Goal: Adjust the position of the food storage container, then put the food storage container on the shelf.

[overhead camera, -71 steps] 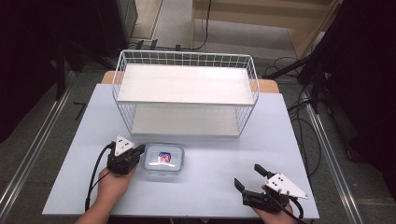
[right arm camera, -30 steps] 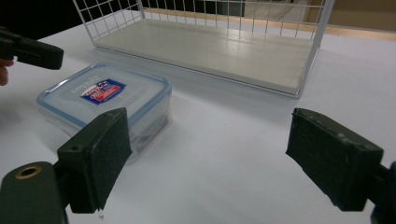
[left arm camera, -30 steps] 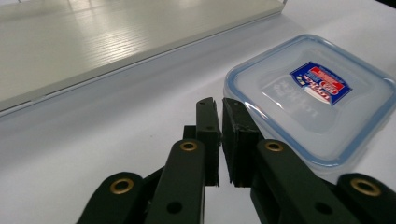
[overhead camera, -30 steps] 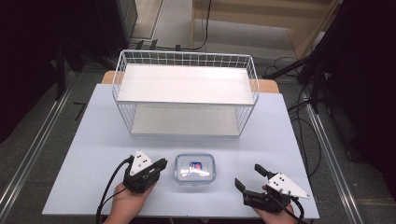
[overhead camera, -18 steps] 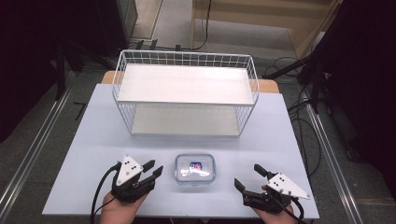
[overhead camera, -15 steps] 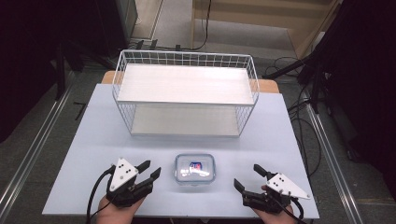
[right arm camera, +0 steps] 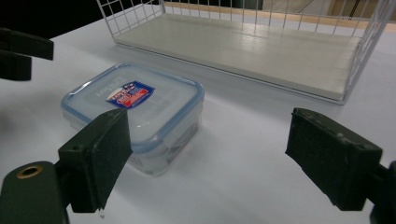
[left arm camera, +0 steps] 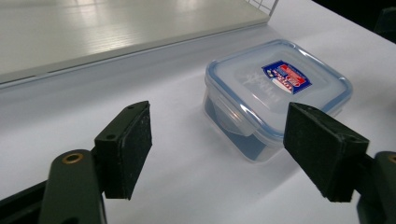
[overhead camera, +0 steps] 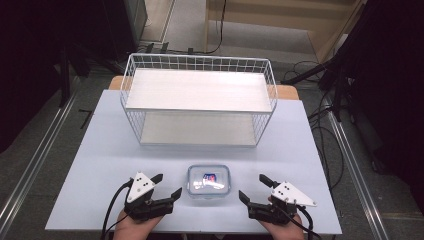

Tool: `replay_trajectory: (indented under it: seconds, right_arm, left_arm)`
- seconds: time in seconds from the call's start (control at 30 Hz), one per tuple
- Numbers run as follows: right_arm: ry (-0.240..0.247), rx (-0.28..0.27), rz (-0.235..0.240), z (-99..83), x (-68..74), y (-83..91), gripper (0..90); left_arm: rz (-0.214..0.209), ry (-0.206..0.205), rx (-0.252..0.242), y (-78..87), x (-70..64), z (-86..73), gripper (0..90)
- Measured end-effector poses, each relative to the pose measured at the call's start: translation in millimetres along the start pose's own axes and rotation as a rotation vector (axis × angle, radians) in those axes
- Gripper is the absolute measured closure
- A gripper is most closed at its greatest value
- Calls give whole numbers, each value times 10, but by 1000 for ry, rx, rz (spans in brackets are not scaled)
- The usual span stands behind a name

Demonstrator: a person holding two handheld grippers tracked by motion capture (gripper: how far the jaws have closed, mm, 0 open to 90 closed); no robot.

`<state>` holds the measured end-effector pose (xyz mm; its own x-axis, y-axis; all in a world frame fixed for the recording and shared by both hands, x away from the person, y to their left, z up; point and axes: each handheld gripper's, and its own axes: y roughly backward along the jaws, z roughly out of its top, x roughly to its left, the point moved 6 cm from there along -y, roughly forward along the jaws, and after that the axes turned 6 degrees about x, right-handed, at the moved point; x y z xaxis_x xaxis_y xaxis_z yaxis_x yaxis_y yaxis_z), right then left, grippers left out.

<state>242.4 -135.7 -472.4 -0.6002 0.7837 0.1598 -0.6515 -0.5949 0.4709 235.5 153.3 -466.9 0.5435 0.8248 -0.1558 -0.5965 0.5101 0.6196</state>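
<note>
Landmark for all positions: the lidded container (overhead camera: pixel 208 180), which sat on the table (overhead camera: pixel 90 165) near the front edge, in front of the wire rack (overhead camera: pixel 199 105) and well apart from it.

Left of the container: the left claw (overhead camera: pixel 166 186) lay low over the table, jaws spread wide, nothing between them. In the left gripper view the container sat ahead and off toward one jaw, not touching either pad. Change noted: 2.4 s earlier this claw was against the container's left side, and the container lay further left on the table. By 1.0 s earlier the container had shifted right to its present spot between the two hands, with the claw just beside it. Since then the claw had backed off to the left and toward the front edge, leaving a clear gap. Judgement: the push or reposition step looked finished, and the container was released and centred.

Container itself: upright, lid (left arm camera: pixel 279 81) on, blue seal and label (right arm camera: pixel 130 94) visible. No shift over the last second.

Right of the container: the right claw (overhead camera: pixel 251 189) rested near the front edge, jaws wide apart, empty, apart from the container. Its position matched all earlier frames. Judgement: it was placed to take the container next.
</note>
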Motion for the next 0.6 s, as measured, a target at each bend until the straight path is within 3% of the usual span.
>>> replay_trajectory:
  seconds: [0.27, 0.33, 0.4, 0.6]
  right_arm:
    - [-52, 38, 15, 97, 31, -302, 173]
    - [-61, 41, 19, 104, 35, -327, 181]
    - [-66, 44, 23, 122, 41, -361, 193]
    - [-98, 53, 39, 173, 66, -405, 189]
  left_arm:
    - [-71, 41, 14, -115, -16, 42, 197]
    - [-77, 34, 19, -144, -33, 43, 196]
    - [-87, 56, 27, -171, -36, 45, 192]
    - [-110, 72, 28, -236, -100, 88, 185]
